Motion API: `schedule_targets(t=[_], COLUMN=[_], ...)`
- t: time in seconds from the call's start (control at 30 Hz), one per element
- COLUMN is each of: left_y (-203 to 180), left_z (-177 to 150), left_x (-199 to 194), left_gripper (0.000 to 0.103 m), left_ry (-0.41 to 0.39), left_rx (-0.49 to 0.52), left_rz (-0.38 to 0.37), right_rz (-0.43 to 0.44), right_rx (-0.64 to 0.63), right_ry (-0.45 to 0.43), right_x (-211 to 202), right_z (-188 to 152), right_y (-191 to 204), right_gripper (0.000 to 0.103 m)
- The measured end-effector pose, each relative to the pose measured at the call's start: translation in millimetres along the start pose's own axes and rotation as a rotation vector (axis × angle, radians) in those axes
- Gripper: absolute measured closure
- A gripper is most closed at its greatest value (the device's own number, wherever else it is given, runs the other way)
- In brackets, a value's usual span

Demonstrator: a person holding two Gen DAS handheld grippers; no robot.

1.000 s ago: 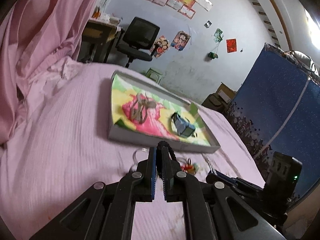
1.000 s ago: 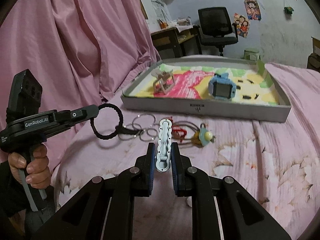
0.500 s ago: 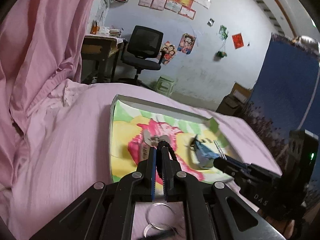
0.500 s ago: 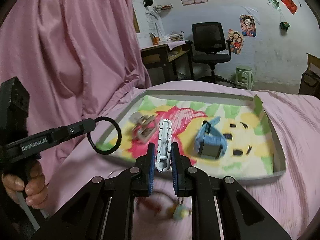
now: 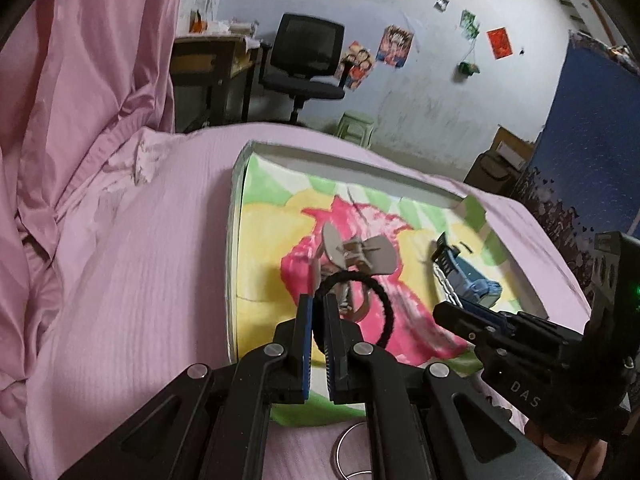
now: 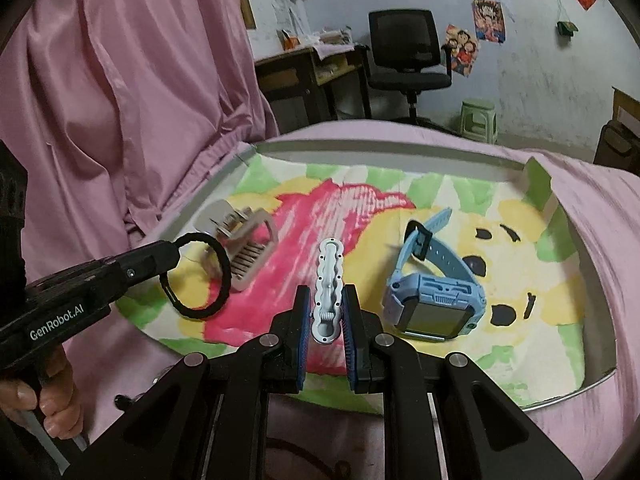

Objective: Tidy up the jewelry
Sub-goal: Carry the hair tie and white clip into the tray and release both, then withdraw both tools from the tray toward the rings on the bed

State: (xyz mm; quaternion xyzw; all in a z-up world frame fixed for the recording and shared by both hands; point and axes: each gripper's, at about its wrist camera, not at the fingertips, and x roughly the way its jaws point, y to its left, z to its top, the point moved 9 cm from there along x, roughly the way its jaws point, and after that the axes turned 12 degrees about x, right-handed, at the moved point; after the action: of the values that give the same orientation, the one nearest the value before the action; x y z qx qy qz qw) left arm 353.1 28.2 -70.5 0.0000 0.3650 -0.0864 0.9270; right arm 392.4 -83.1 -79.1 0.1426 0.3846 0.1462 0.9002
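My left gripper (image 5: 318, 300) is shut on a black hair tie (image 5: 384, 300), whose loop hangs over the near left part of the shallow tray (image 5: 352, 164). In the right wrist view that gripper (image 6: 176, 250) comes in from the left with the black hair tie (image 6: 224, 276) dangling. My right gripper (image 6: 327, 290) is shut on a pale blue wavy hair clip (image 6: 329, 276), held above the tray's (image 6: 400, 150) colourful cartoon lining. A beige claw clip (image 6: 248, 240) and a blue watch (image 6: 432, 292) lie in the tray. The claw clip (image 5: 356, 252) sits just beyond the hair tie.
The tray rests on a pink bedsheet (image 5: 132, 264). Metal rings (image 5: 352, 452) lie on the sheet in front of the tray. A pink curtain (image 6: 120, 80) hangs at the left. A desk and office chair (image 6: 404, 52) stand behind the bed.
Both grippers have moved forward from the bedsheet to above the tray, each carrying its item. The rings and trinkets on the sheet have slipped below or out of view.
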Motion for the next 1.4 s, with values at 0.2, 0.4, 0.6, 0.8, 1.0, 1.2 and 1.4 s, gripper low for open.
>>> schedule_targets(t=[0.2,0.4,0.6,0.8,1.0,1.2,1.4], left_y=[2.7,2.9,0.3,-3.6,-6.9,-17.1,-25.4], left_z=[-5.0,-7.1,-8.1,-7.6,-11.8,-24.7,-38.5], left_x=[4.1,-1.2,-21.2,-53.8,-83.5,-115.6,-139.1], left_gripper=[0.097,0.095,0.062,0.036,0.018,0.004,0.002], left_ry=[0.031,0.028,-0.046,-0.154,-0.238,-0.319,-0.370], left_rx=[-0.026,-0.021,-0.034,-0.019,-0.014,0.019,0.039], left_rz=[-0.018,-0.023,-0.039,0.011,0.050,0.094,0.118], right_rz=[-0.013,-0.009,-0.001,0.011,0.016,0.022,0.035], right_rx=[0.007,0.011,0.007,0.016,0.027,0.017,0.019], right_ry=[0.037,0.039,-0.021,-0.138,-0.263,-0.361,-0.423], right_x=[8.4,6.6,-12.1,-49.5,-92.8,-132.7,-161.4], right_z=[-4.0,-7.2,-7.4,-1.5,3.8,2.3,-7.5], right_y=[-4.1,-4.7,-6.5,-10.1,-15.2,-18.7,-22.5], right_gripper=[0.089,0.076,0.070,0.050,0.029,0.009,0.001])
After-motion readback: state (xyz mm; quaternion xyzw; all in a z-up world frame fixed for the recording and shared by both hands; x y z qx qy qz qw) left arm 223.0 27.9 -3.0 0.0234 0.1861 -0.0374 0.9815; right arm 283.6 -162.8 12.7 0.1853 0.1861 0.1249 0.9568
